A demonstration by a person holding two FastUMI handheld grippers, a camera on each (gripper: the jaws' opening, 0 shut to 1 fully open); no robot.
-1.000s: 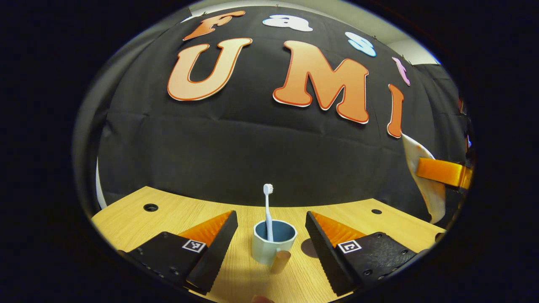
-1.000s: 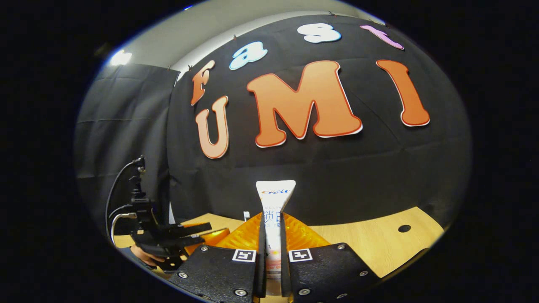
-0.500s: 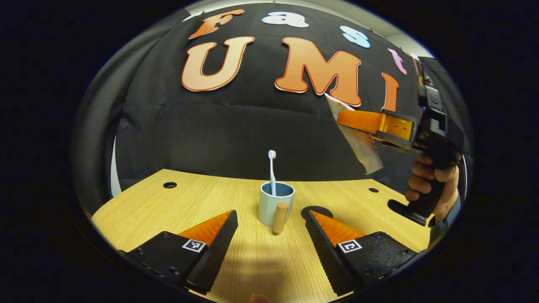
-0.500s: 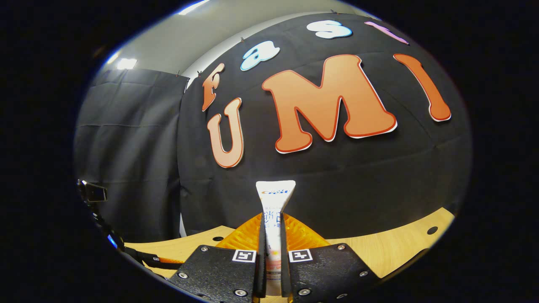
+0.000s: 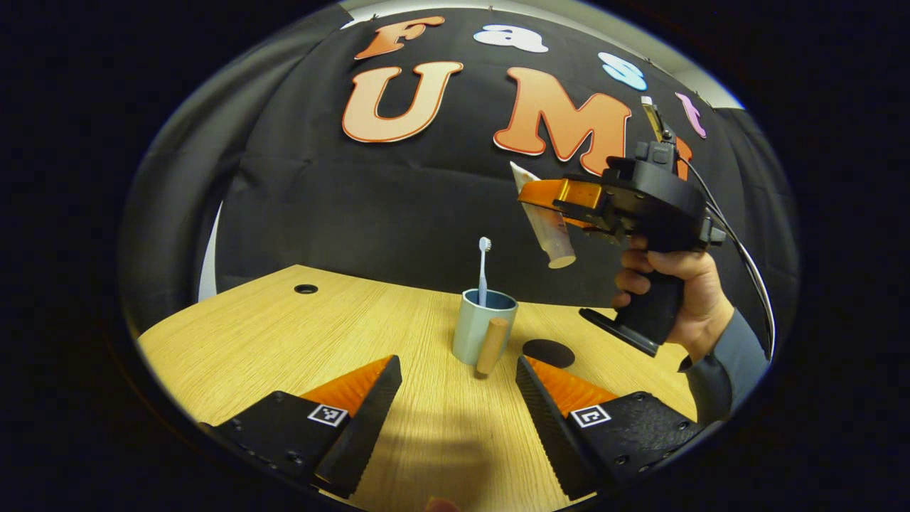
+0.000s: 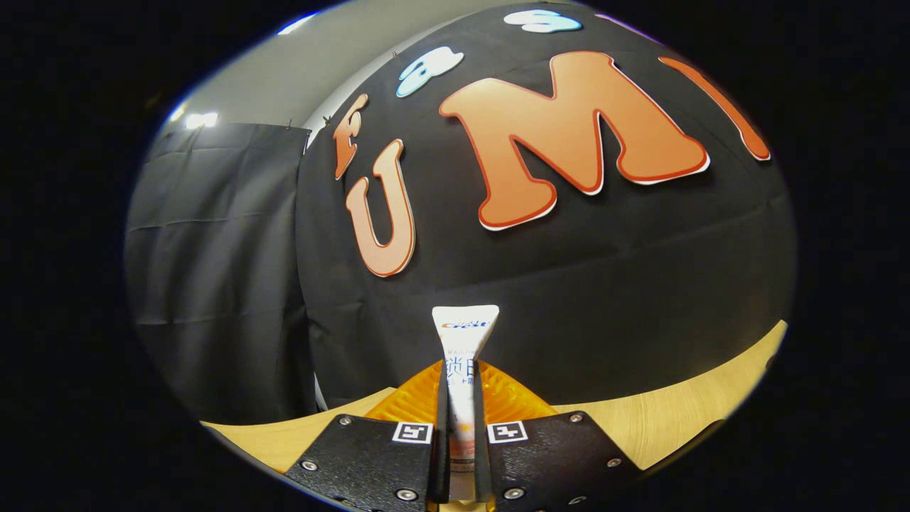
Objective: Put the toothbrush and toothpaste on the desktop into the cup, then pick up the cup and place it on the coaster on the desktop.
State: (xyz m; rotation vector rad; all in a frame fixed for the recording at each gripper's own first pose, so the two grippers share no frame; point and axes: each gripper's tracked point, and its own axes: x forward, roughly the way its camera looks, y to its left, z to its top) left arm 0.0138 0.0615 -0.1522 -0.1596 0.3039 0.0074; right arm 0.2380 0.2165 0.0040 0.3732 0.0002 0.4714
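Standing in cup: toothbrush, upright, desk centre.
Right tongs: clamped on toothpaste, raised at 1 o'clock above cup.
Left tongs: fingers apart, holding nothing.
Coaster: 3 o'clock of cup, just beside it.

The counter looked like matt light wood grain, the cup smooth with a wooden handle.
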